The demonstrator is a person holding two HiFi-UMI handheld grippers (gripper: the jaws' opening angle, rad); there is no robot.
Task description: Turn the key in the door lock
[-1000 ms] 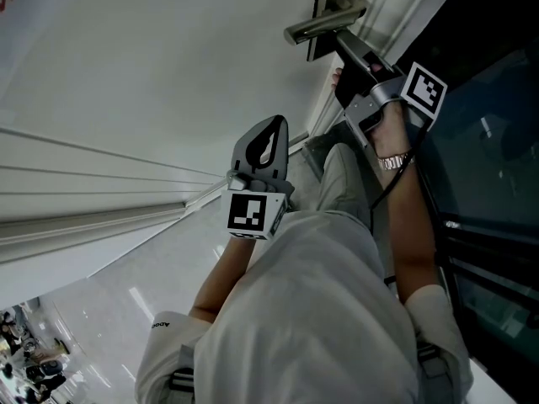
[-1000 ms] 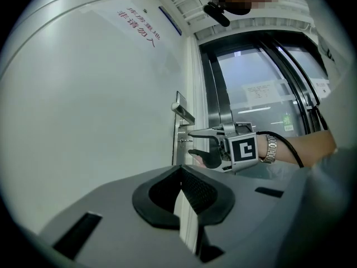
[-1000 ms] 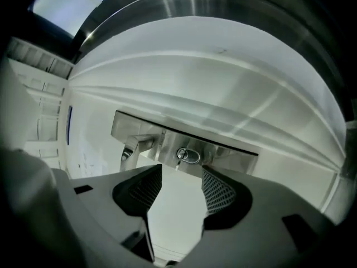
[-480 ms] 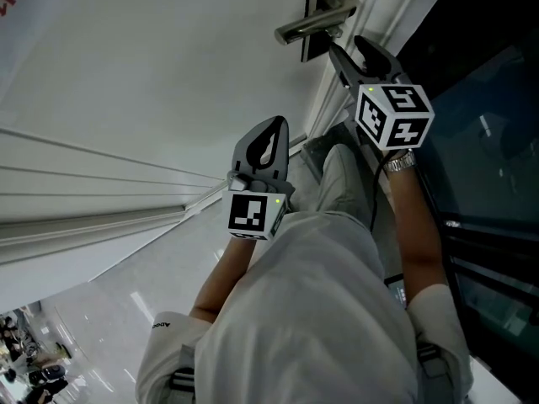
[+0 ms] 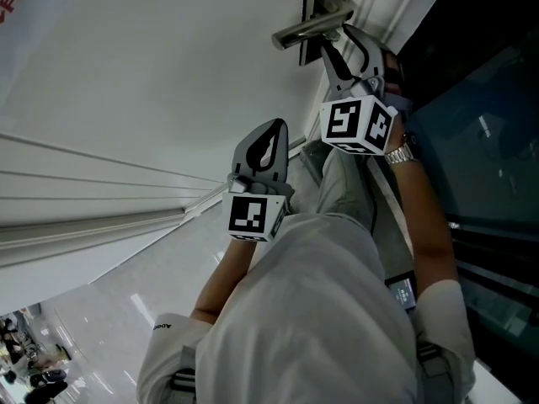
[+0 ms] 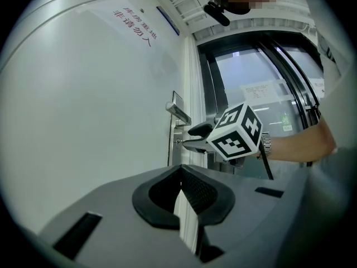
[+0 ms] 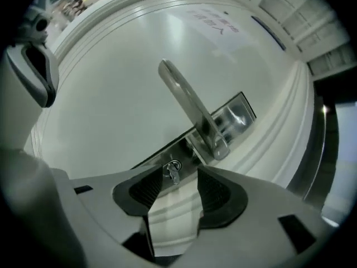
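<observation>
A small silver key (image 7: 173, 171) sticks out of the lock cylinder in the metal lock plate (image 7: 237, 115), just below the lever handle (image 7: 187, 108). My right gripper (image 7: 179, 175) is open, its pads on either side of the key; whether they touch it is unclear. In the head view the right gripper (image 5: 335, 47) points at the door right under the lever handle (image 5: 307, 29). From the left gripper view, the right gripper (image 6: 192, 143) reaches to the lock. My left gripper (image 5: 263, 144) is shut on nothing and hangs back from the door, lower down.
The white door (image 5: 152, 82) fills the left of the head view, with a dark glass panel (image 5: 488, 141) at the right. A red printed notice (image 7: 215, 22) is stuck on the door above the handle. The person's leg (image 5: 337, 183) is below the grippers.
My right gripper has risen closer under the handle and rolled, its marker cube turning toward the head camera. The left gripper has stayed where it was.
</observation>
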